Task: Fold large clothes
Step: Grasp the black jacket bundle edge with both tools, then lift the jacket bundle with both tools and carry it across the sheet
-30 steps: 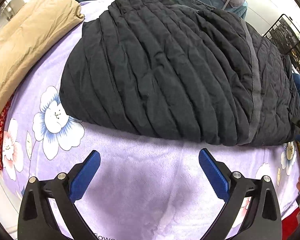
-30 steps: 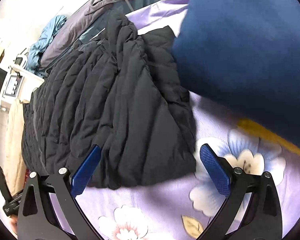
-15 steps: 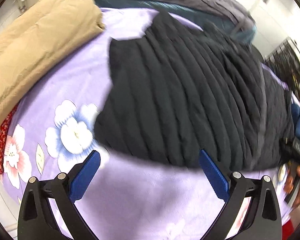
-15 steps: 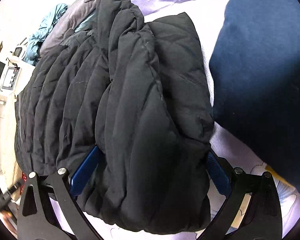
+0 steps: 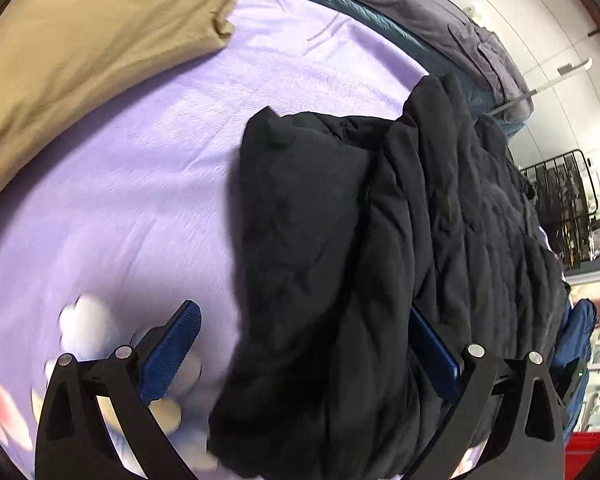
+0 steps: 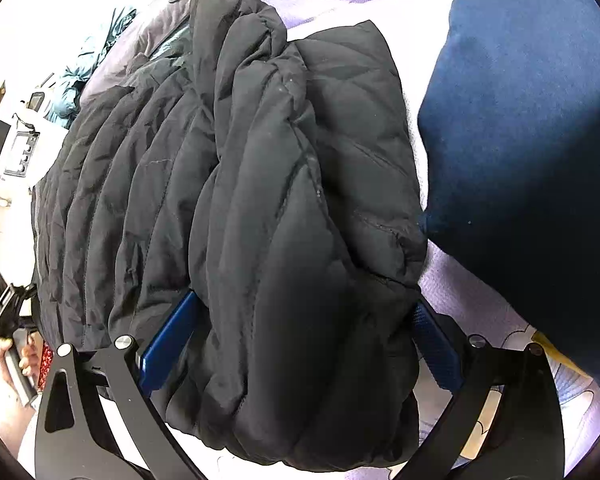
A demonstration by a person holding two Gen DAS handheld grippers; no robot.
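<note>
A black quilted jacket (image 5: 340,260) lies bunched on the bed (image 5: 120,184), covered by a lilac flowered sheet. Its near end sits between the spread blue fingers (image 5: 172,348) of the left gripper (image 5: 304,352). A tan garment (image 5: 80,40) lies at the bed's far left corner.

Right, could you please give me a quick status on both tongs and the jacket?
Both tongs open: left tongs, right tongs, each straddling bunched jacket edge. Black puffer jacket part-folded on bedsheet. Navy garment crowding right side.
</note>
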